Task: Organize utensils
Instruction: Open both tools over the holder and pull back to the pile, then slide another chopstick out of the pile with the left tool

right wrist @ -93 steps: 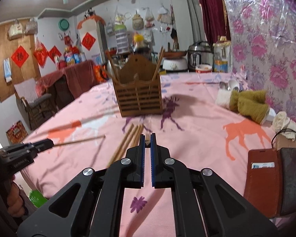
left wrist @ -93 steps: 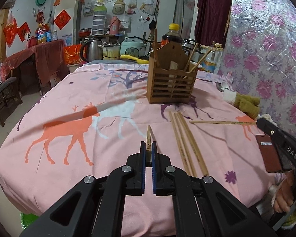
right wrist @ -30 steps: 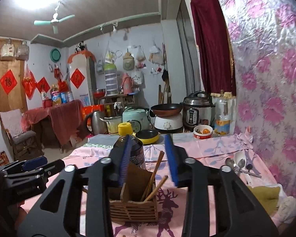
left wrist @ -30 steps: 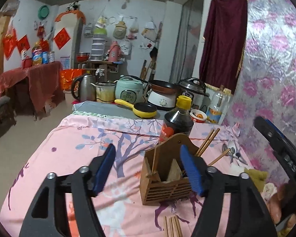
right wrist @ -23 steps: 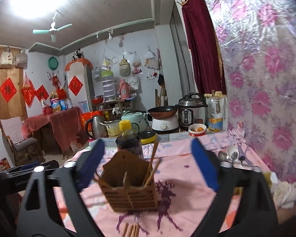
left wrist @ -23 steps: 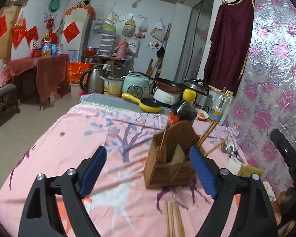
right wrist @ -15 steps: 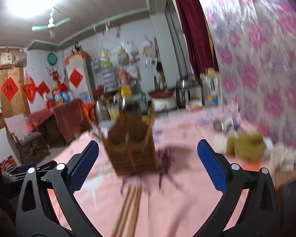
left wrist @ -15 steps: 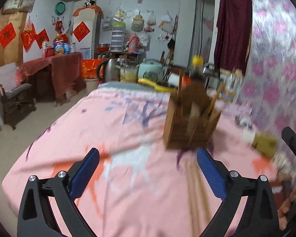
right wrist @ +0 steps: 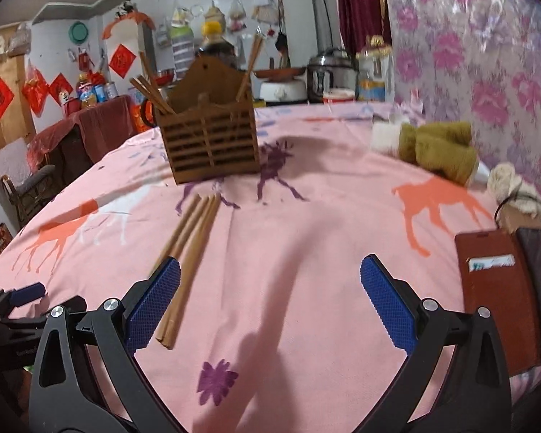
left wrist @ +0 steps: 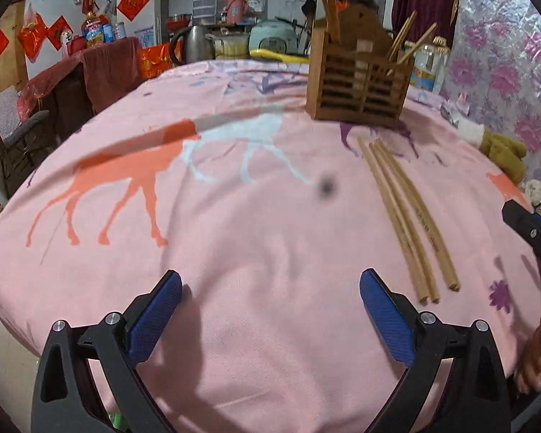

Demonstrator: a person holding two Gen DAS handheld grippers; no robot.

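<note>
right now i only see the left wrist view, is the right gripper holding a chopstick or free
observer: free. the right gripper has just been opening, its fingers stand wide and grip nothing
operator: where are the loose chopsticks from there
observer: four chopsticks lie side by side on the cloth, their near ends close by one finger, not gripped
operator: anything else on that side
observer: a brown wallet lies flat near the table edge, beyond the other finger
</note>
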